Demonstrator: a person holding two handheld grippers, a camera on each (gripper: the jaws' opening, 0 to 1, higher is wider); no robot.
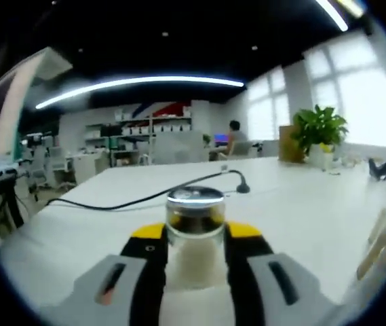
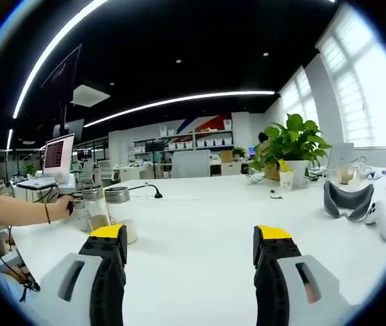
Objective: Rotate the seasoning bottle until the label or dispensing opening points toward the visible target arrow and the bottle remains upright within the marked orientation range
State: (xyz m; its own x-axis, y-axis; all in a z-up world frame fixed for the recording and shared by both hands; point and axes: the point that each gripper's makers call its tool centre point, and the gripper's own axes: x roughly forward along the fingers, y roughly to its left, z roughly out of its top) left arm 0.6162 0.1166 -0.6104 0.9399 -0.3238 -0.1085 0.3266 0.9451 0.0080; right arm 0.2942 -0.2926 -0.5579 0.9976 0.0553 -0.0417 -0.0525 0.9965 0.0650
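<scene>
Seasoning bottle sits upright on the white table, right between your left gripper jaws, which are clamped against its sides just below the metal cap. In the right gripper view it stands at the far left, next to a second jar, with a person's hand beside it. Your right gripper hangs spread wide over bare table, grasping nothing. That bottle looks like clear glass: rigid, slick, likely breakable, bottom-weighted by pale seasoning. Grip low on the body, keep it vertical, twist gently. No arrow is visible.
</scene>
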